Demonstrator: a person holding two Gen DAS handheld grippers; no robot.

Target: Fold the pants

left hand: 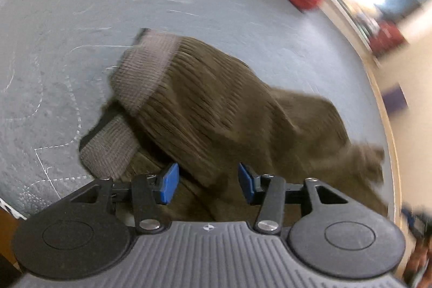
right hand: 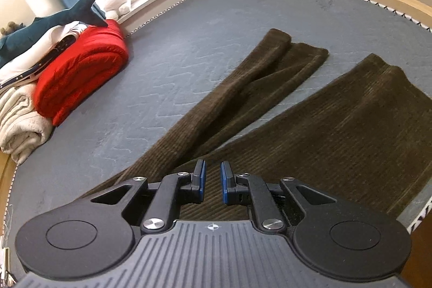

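No words, numbers, brands or labels can be read anywhere here. The only sign is a small white crosshair mark, a circle crossed by a vertical and a horizontal line, printed at the front edge of the ribbed grey housing of the left gripper (left hand: 208,184) and likewise of the right gripper (right hand: 213,185). No tag is legible on the brown ribbed pants (right hand: 337,131).
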